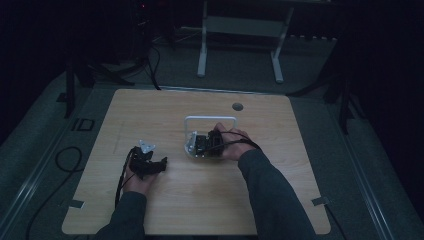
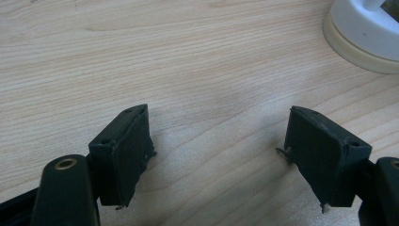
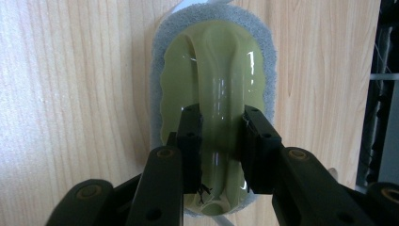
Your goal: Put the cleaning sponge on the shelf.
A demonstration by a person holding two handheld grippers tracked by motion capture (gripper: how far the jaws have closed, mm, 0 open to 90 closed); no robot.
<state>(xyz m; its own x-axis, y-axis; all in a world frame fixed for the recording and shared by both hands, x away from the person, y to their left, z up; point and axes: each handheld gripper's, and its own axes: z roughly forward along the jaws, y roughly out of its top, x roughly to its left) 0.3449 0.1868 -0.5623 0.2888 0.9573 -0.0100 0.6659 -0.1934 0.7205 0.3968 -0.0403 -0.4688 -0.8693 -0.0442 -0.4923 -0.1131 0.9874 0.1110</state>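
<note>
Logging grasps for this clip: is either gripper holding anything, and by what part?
The right gripper clamps the scrubbing brush by its raised green handle ridge. The left gripper is open, holding nothing.

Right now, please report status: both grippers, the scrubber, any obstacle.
Right gripper shut on green scrubber handle. Left gripper open, empty, over bare table. White rack just behind scrubber.

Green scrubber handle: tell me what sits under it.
A grey sponge pad rims the green scrubber handle, lying on the wooden table. The right gripper clamps the handle; the pad's underside is hidden.
</note>
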